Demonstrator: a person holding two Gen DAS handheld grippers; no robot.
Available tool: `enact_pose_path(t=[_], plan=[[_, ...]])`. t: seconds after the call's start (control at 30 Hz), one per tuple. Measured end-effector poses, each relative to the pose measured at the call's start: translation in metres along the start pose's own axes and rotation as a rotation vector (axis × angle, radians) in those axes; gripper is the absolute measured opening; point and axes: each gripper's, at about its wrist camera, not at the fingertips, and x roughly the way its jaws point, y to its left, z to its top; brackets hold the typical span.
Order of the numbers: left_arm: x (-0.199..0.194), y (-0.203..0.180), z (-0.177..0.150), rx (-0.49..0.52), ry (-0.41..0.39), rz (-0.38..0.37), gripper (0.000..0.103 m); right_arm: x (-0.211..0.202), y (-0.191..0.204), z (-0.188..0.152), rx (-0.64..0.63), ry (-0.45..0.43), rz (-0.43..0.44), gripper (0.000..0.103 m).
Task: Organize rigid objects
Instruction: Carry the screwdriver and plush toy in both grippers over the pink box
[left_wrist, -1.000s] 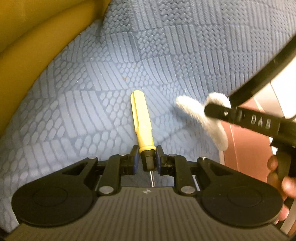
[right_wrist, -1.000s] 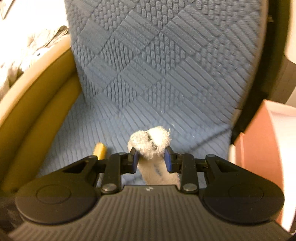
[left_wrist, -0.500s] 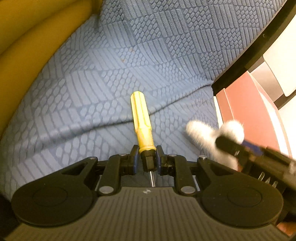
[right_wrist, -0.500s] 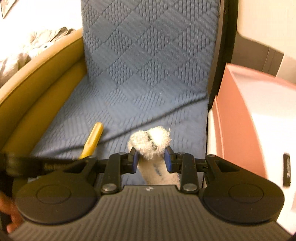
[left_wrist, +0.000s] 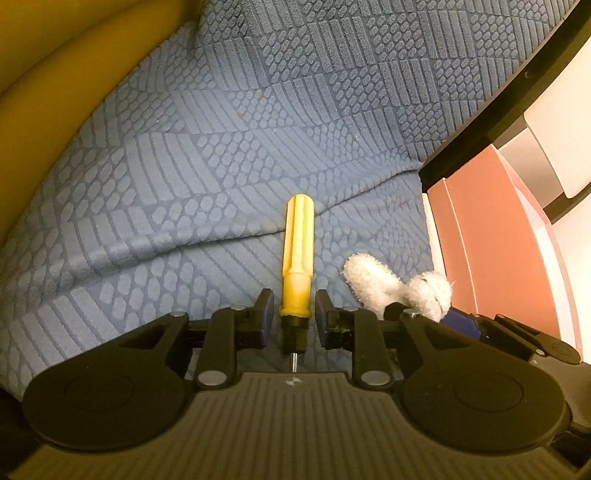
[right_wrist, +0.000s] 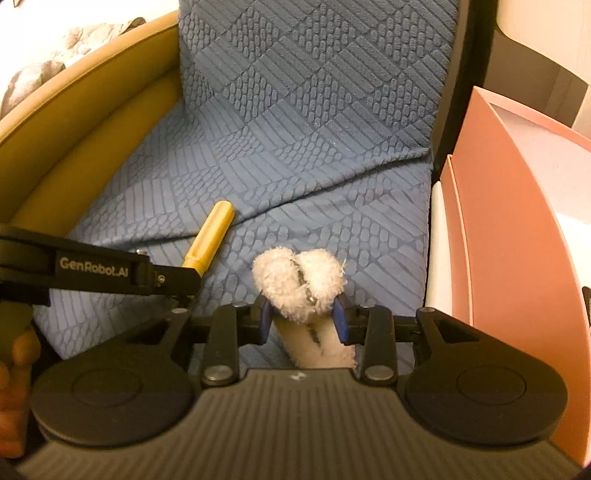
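Your left gripper (left_wrist: 294, 322) stands open around the yellow screwdriver (left_wrist: 297, 254), which lies on the blue seat (left_wrist: 184, 192). Your right gripper (right_wrist: 303, 319) clenches the fluffy white brush (right_wrist: 299, 277). Nothing looks stowed yet; the pink box (right_wrist: 517, 236) waits beside.

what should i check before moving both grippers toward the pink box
1. Left gripper grip on the yellow plastic-handled screwdriver: not ok, jaws stand apart from its collar.
2. Screwdriver supported: ok, it lies on the blue textured cushion.
3. Right gripper grip on the white fluffy toy: ok, pads press its sides.
4. Pink box beside the seat: ok, in view.
5. Room inside the box: cannot tell.
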Motion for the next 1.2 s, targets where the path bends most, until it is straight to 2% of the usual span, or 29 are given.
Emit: enact_pose_path(t=[0.2, 0.4, 0.57, 0.73, 0.97, 1.2], plan=[[0.002, -0.001, 0.0, 0.018, -0.019, -0.001, 0.03, -0.007, 0.002, 0.003, -0.043, -0.026, -0.025, 0.032], [0.007, -0.013, -0.001, 0.116, -0.063, 0.044, 0.03, -0.009, 0.005, 0.0, -0.093, -0.041, -0.081, 0.032], [0.011, -0.02, -0.003, 0.167, -0.081, 0.073, 0.03, -0.005, -0.002, -0.002, -0.039, -0.018, -0.079, 0.035], [0.016, -0.027, -0.004, 0.212, -0.099, 0.101, 0.03, -0.001, 0.0, -0.002, -0.042, -0.027, -0.077, 0.036], [0.02, -0.037, -0.009, 0.285, -0.119, 0.159, 0.023, 0.0, -0.006, -0.001, 0.002, -0.03, -0.05, 0.035], [0.018, -0.033, -0.007, 0.239, -0.105, 0.133, 0.023, -0.003, -0.008, 0.0, 0.0, -0.035, -0.044, 0.033]])
